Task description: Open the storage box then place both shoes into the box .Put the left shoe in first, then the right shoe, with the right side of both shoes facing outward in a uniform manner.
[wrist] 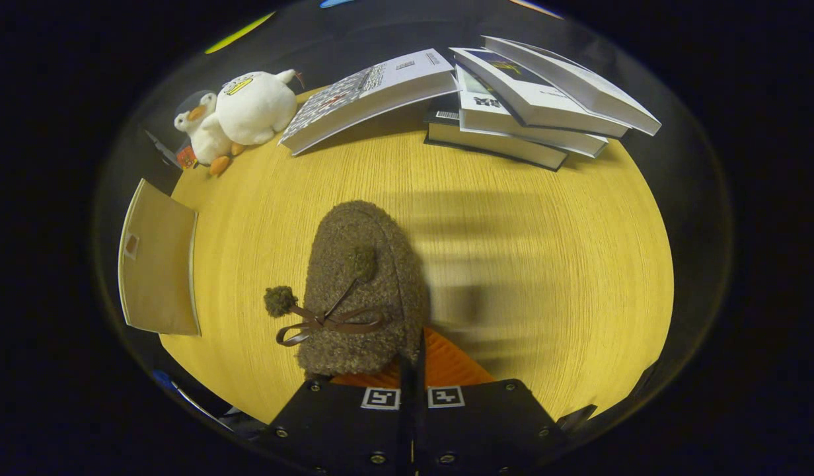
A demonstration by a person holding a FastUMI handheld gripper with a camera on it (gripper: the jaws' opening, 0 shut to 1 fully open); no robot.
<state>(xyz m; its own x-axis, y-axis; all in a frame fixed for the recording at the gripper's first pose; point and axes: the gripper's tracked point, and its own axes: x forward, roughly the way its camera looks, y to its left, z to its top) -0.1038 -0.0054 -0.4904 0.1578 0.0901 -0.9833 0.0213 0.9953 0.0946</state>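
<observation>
A fuzzy brown slipper (357,284) with a thin brown bow and two pom-poms points away from me, toe toward the books. My gripper (410,373) is shut on the slipper's heel-side rim, the two fingers pressed close together with the thin edge between them. The slipper's shadow falls on the yellow wooden table (546,264) to its right, so it seems to hang a little above the surface. A tan flat panel (157,264), apparently the storage box's flap or side, stands at the table's left edge, left of the slipper.
A white plush duck (238,116) lies at the table's far left corner. An open book (370,96) and a stack of books (532,106) lie along the far edge. Bare tabletop stretches between the slipper and the books.
</observation>
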